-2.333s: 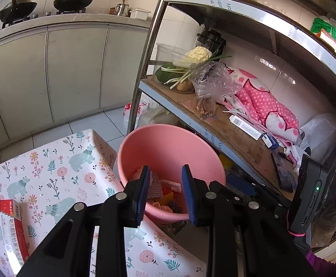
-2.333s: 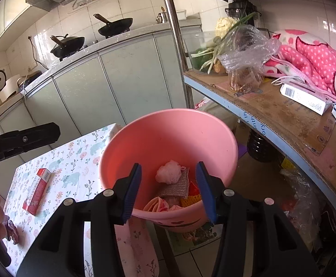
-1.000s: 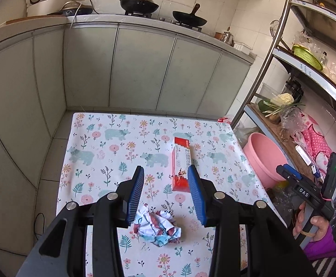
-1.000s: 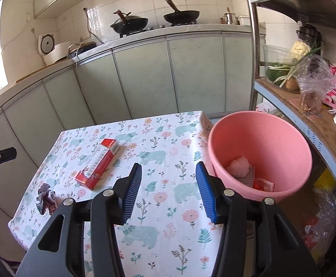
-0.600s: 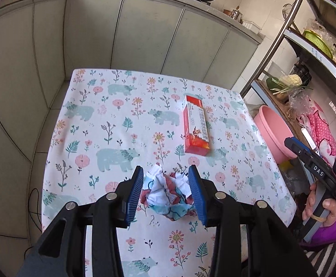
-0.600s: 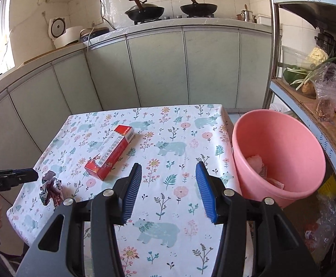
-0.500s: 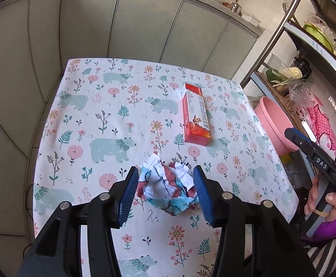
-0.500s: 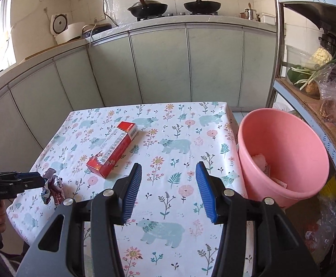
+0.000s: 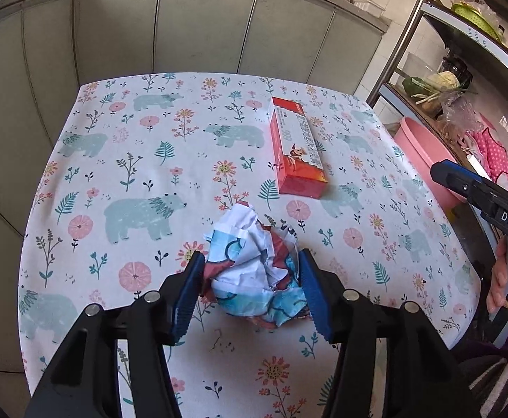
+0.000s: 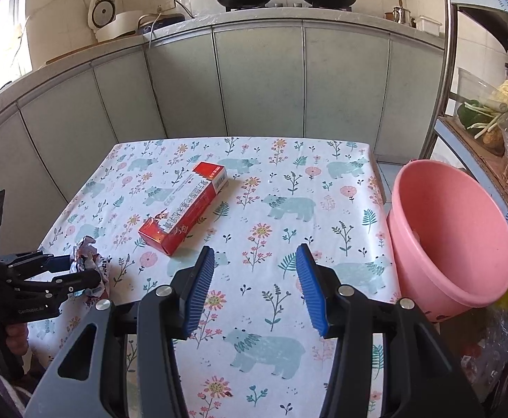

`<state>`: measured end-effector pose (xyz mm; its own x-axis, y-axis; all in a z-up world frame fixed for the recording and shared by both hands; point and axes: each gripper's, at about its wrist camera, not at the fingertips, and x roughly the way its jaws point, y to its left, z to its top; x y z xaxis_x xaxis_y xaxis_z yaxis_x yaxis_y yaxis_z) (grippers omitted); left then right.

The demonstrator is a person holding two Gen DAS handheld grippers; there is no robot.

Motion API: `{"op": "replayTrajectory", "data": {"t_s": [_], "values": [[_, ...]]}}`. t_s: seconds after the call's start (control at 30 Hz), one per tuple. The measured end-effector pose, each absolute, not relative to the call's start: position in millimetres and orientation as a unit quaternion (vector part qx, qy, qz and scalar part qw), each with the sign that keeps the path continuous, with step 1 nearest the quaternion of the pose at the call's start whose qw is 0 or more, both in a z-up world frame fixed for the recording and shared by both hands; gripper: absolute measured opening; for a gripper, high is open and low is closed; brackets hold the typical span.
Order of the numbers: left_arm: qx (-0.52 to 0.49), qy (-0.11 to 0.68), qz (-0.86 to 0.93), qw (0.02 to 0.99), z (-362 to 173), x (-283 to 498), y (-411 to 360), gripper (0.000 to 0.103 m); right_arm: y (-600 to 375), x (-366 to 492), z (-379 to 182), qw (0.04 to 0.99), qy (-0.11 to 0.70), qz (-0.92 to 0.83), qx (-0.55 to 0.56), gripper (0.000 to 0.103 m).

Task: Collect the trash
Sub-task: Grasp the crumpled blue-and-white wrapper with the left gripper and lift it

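At the near left of the table (image 9: 90,160), your left gripper (image 9: 252,285) has come down over the crumpled wrapper (image 9: 254,264), and its jaws have just been spreading; the wad now sits between the blue pads, which flank it closely, though the pads do not look to be pressing yet. That puts you one squeeze from a pick, so the next piece of trash is as good as framed. The wrapper lies close to the near table edge on that side, so lift it up rather than dragging it toward you. Further right, the red carton (image 10: 184,216) lies flat mid-table, well apart from the wrapper, with bare cloth all around it. Your right gripper (image 10: 255,289) hovers over open tablecloth, jaws about half apart and empty. At the far right, the pink bucket (image 10: 456,230) stands just off the table's right edge beside the metal shelf (image 10: 445,55), its mouth unobstructed.
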<state>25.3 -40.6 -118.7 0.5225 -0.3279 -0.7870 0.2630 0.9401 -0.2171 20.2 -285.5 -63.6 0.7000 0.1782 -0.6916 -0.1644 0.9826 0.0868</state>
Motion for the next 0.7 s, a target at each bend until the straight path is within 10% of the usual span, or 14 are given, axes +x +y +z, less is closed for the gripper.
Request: {"op": "replayTrajectory", "data": {"t_s": [0.7], "values": [[-0.038, 0.407, -0.142, 0.902, -94.2, 16.6, -20.8, 0.040, -234.7, 79.0, -73.3, 0.877, 0.440, 0.170, 0.087, 0.050]]}}
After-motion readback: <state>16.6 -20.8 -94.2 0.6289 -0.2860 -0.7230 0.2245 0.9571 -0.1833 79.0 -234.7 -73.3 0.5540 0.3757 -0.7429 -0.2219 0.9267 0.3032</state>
